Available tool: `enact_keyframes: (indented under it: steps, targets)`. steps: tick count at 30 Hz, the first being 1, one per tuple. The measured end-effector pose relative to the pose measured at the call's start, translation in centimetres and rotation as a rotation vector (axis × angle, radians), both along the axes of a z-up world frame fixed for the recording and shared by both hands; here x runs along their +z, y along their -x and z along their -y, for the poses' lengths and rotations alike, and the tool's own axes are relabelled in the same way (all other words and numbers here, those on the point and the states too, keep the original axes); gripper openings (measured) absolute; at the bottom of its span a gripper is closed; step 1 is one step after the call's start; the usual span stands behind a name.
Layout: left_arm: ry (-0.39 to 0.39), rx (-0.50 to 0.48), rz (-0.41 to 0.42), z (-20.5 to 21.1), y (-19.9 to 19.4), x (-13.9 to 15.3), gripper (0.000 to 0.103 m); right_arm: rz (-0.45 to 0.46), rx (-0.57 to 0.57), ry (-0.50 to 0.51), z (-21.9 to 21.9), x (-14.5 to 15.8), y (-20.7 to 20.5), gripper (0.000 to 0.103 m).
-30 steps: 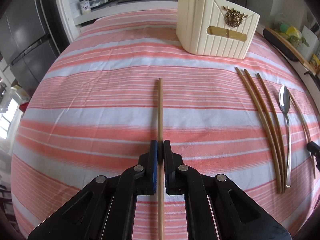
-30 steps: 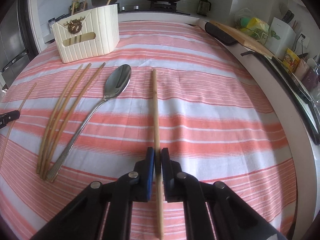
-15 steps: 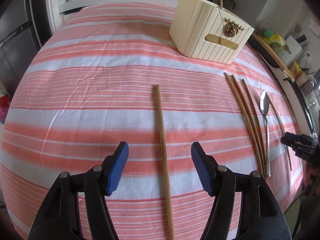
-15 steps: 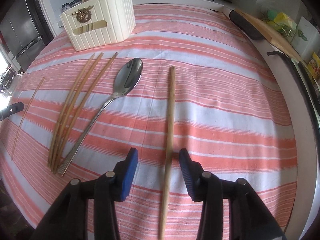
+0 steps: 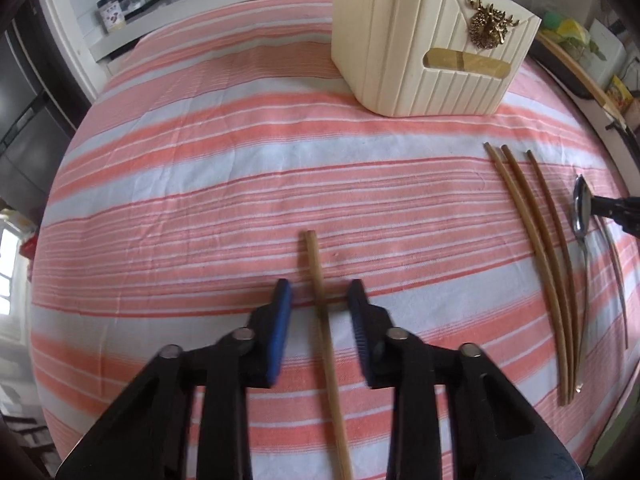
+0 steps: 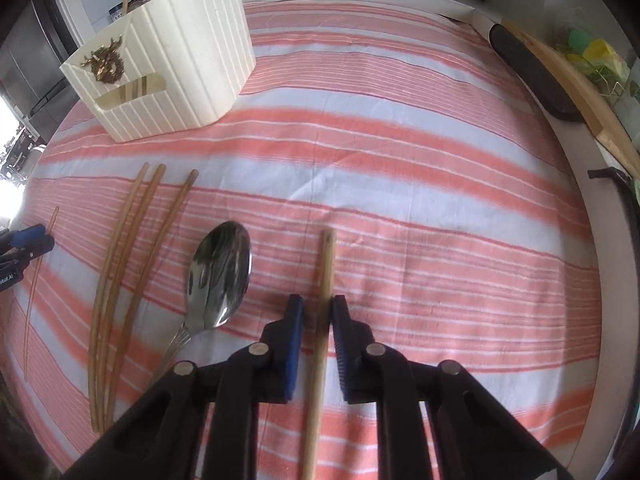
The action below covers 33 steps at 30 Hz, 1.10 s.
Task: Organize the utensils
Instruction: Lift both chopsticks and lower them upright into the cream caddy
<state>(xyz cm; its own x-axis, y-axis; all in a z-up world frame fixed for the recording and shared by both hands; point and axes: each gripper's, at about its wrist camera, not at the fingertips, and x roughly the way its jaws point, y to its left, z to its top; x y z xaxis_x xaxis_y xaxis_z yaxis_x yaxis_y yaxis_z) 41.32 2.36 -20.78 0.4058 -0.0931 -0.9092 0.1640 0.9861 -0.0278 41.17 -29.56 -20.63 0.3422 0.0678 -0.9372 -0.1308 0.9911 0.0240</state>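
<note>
Because each chopstick is a thin, light, stiff wooden rod lying flat on cloth, it will likely roll or slip sideways unless it is pinched squarely across its shaft, a little back from the tip, where both pads can meet it.

On the left side, a chopstick (image 5: 320,304) lies on the striped cloth of the surface (image 5: 200,200), running away from the camera. The left gripper (image 5: 320,300) straddles it, jaws moderately open with clear gaps on both sides, gripping nothing.

To the right, another chopstick (image 6: 326,280) sits between the jaws of the right gripper (image 6: 317,312). These jaws are only narrowly open; the right pad seems to touch the wood while a slim gap remains on the left, so no firm hold yet.

A steel spoon (image 6: 220,276) and three loose chopsticks (image 6: 132,260) lie between the two grippers, and the cream utensil holder (image 5: 424,40) stands at the far side.
</note>
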Motion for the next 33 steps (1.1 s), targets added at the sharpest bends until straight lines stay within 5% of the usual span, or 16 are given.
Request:
enact_keyframes:
  steps: [4,10,22,33]
  targets:
    - [0.01,0.014,0.033,-0.1,-0.2,0.7,0.004,-0.008,-0.058,-0.078,1.0,0.3,-1.3,0.007]
    - [0.109,0.046,0.162,-1.8,2.2,5.7,0.004,0.125,-0.068,-0.167,1.5,4.7,1.3,0.007]
    - [0.26,0.025,0.419,-3.6,9.5,16.6,0.004,0.466,0.05,-0.211,-1.0,17.1,11.0,0.007]
    - [0.323,-0.002,0.528,-3.1,12.2,20.3,0.004,0.68,0.099,-0.191,-3.6,21.0,14.5,0.007]
